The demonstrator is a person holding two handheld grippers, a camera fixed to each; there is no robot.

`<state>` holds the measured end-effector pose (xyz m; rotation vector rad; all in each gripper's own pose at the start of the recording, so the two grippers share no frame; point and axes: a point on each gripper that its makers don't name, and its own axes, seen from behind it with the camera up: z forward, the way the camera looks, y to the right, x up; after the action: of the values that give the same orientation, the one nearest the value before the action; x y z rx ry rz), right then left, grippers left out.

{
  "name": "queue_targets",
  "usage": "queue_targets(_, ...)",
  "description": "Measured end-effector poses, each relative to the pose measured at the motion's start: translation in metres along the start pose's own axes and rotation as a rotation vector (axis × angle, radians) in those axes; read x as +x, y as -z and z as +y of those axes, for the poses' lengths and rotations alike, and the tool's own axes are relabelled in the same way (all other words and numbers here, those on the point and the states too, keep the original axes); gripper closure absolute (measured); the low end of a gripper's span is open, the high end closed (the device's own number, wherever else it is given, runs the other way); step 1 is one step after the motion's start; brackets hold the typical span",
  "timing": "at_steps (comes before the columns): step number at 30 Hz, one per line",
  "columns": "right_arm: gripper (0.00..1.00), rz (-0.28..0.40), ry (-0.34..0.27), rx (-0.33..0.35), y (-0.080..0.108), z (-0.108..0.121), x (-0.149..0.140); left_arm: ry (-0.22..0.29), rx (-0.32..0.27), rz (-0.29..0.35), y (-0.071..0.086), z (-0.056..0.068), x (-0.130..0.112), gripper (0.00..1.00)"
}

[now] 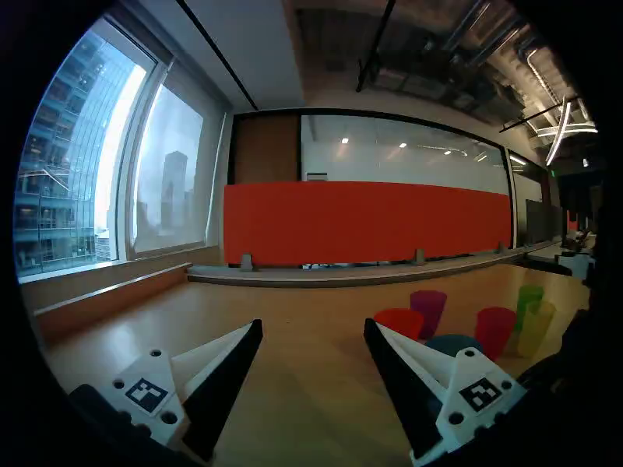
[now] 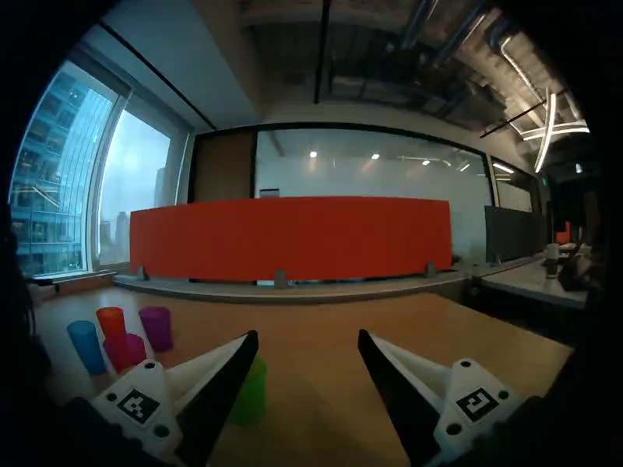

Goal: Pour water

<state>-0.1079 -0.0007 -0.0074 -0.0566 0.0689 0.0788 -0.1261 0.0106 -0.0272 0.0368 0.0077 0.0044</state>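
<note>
Both grippers open and empty above the table; cups grouped ahead, none held.

Left gripper [image 1: 311,323]: jaws apart, nothing between them. Just past its right finger sits the blue cup [image 1: 453,342], with the orange cup [image 1: 399,319] touching or just beside it and the purple cup [image 1: 428,306] behind. Farther right are the pink cup [image 1: 495,327], the yellow cup [image 1: 537,327] and the green cup [image 1: 529,298]. Right gripper [image 2: 307,334]: jaws apart, also empty. The green cup [image 2: 251,393] stands just behind its left finger, partly hidden, and four cups cluster well to its left. Cannot tell whether any cup holds water. The wood table [image 1: 311,397] is pale. A red divider [image 1: 366,222] runs along its far edge, with a glass wall [image 1: 405,152] beyond. Windows [image 1: 78,171] are to the left, under an open ceiling [image 1: 436,54] with pipes.
</note>
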Motion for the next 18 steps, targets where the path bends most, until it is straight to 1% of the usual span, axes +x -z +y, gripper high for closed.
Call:
queue_targets(8, 0.01, -0.005, 0.002, -0.004, -0.0004, 0.0031, -0.0046, 0.000, 0.000, 0.000, 0.0001, 0.0000, -0.0001, 0.03)
queue_targets(18, 0.01, -0.011, 0.018, -0.003, -0.0003, -0.0003, -0.0057, 0.000, 0.000, 0.000, 0.0003, 0.0001, -0.0002, 0.03)
